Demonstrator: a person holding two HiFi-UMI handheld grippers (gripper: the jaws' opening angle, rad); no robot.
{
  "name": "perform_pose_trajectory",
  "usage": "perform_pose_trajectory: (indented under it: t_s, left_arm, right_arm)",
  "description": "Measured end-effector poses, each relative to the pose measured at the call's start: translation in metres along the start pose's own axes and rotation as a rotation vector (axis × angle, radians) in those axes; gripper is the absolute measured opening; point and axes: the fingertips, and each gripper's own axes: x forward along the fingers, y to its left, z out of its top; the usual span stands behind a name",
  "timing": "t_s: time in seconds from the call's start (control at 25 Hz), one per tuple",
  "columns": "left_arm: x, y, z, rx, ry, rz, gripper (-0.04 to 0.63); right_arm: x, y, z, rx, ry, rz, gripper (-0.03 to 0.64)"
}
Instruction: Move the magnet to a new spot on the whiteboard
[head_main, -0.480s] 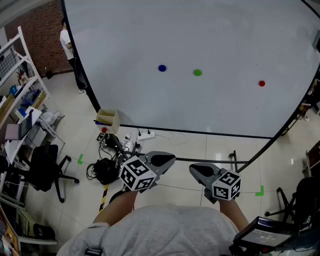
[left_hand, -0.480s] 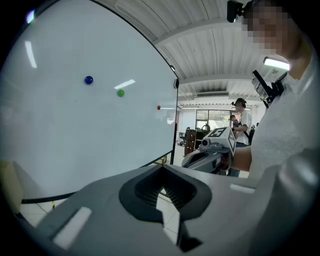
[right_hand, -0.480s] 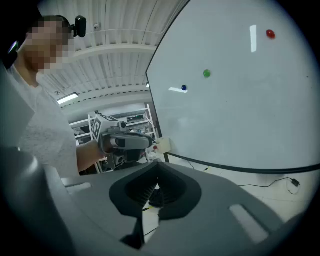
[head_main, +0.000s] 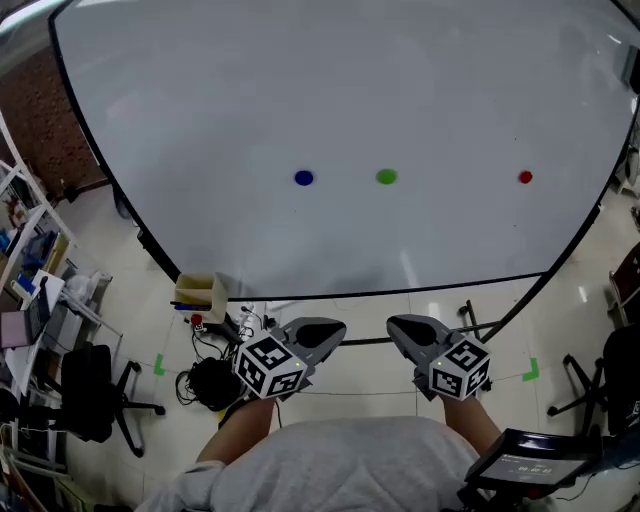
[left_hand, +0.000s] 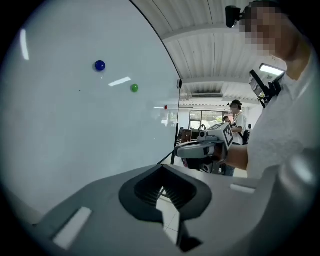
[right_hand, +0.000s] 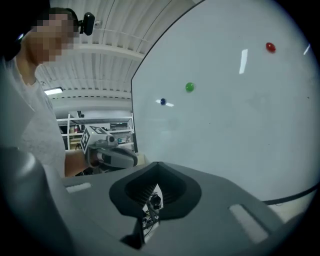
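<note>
Whiteboard takes up most of the head view, a broad white sheet with a thin dark frame, standing upright on a pale tiled floor that shines under the lights. At the left of the room stand white shelving crowded with small items and a strip of brick wall. A cardboard box sits on the floor at the board's lower left corner, with a tangle of cables just beside it.

Magnets on the board number three, all in one level row across its middle: a blue magnet on the left, a green magnet near it, and a red magnet well apart to the right. None is touched by either tool.

Grippers number two. The left gripper and the right gripper are held side by side low in the view, well short of the board. Each has its jaws closed together with nothing between them; only floor shows through the slit below the pads.

Office chairs number two — one at the left, one at the right edge. Two green tape marks lie on the tiles, one to the left and one to the right.
</note>
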Motion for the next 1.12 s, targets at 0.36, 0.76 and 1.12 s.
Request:
perform_pose_trajectory:
  t_s: [0.36,0.76,1.12]
  left_arm:
    - [0.01,0.004,0.027,0.005,-0.017,0.004,-0.015]
    - [0.032,-0.003,0.047,-0.025,-0.04,0.014,-0.015]
    - [0.027,-0.001,0.054,-0.023,-0.046,0.069,-0.015]
  right_arm:
    - [0.002,-0.018,0.013,0.023,-0.004,0.055,0.003]
    - [-0.006,-0.027,0.1,-0.322,-0.129,0.098,0.061]
    - [0.022,-0.042,0.208,-1.005,-0.111,-0.205,0.152]
